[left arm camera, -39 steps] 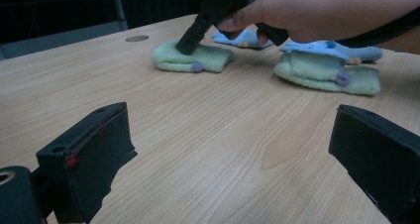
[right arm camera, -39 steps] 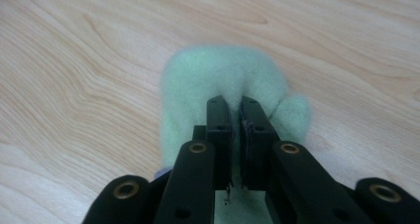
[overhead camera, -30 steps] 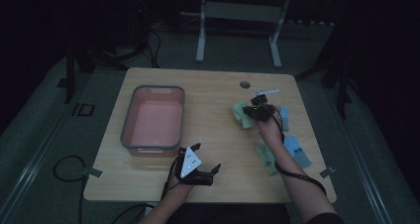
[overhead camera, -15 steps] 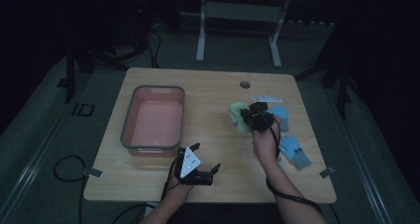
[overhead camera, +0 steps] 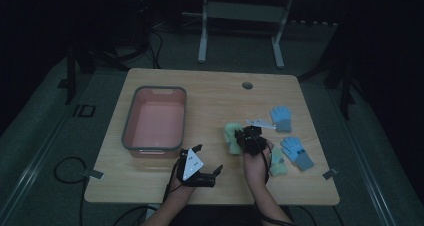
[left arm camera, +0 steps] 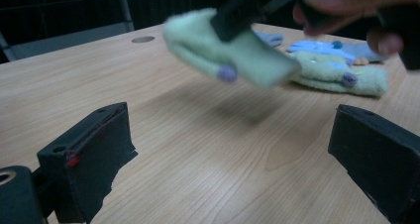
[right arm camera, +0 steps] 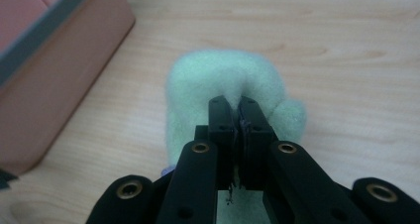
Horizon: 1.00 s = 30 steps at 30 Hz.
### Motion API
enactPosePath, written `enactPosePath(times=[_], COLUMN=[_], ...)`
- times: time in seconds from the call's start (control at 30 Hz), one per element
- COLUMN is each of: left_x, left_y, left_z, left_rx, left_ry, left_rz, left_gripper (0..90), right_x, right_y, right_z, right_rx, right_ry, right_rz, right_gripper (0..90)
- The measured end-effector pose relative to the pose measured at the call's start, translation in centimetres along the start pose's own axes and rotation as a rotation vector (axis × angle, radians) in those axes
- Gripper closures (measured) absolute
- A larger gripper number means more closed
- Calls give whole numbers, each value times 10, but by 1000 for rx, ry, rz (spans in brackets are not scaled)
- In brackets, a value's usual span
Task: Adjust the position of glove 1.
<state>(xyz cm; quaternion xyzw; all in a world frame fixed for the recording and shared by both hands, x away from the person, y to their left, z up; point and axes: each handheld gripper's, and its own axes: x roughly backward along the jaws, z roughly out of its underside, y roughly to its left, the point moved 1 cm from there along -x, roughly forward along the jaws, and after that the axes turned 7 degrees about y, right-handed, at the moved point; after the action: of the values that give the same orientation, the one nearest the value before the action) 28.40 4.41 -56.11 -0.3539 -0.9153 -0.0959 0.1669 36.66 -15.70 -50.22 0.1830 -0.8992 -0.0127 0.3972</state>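
Green glove pinched in my right jaws, carried above the table toward the pink bin.

At the far left the pink bin (overhead camera: 155, 118) sits on the wooden table (overhead camera: 210, 91). Just in front of its near right corner my left gripper (overhead camera: 209, 162) rests low over the table's front edge, its jaws spread wide with only bare wood between them. Further right, my right gripper (overhead camera: 248, 137) has its jaws pressed together on a fold of the pale green glove (right arm camera: 225, 85), which hangs clear of the tabletop, between the bin and the other gloves. Its green partner (left arm camera: 341, 75) lies flat beside my right hand (overhead camera: 256, 166). Right of that lie two blue gloves, one near the table's middle (overhead camera: 281, 118) and one closer to me (overhead camera: 297, 152).
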Motion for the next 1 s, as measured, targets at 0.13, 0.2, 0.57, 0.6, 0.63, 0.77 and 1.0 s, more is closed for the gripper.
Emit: enactPosePath(times=[0.13,0.2,0.57,0.6,0.63,0.77,1.0], left_x=[1,1,1,1,0,1,1], left_y=[1,0,0,0,0,0,2], left_z=[0,0,0,0,0,0,0], left_rx=[4,3,0,1,1,0,7], left_ry=[-1,-5,-6,-4,-3,-7,-4], left_rz=[-3,-5,6,7,6,7,15], left_gripper=[29,29,29,29,29,29,29], right_x=[-9,-12,-36,-41,-45,-45,-31], right_y=[2,2,0,-1,-1,0,-3], right_z=[11,14,27,29,30,27,11], right_rx=[-39,-58,-57,-63,-56,-35,33], right_ry=[-6,-8,50,59,65,67,59], right_rz=[-8,-7,64,65,66,51,26], right_gripper=[868,868,839,794,770,628,494])
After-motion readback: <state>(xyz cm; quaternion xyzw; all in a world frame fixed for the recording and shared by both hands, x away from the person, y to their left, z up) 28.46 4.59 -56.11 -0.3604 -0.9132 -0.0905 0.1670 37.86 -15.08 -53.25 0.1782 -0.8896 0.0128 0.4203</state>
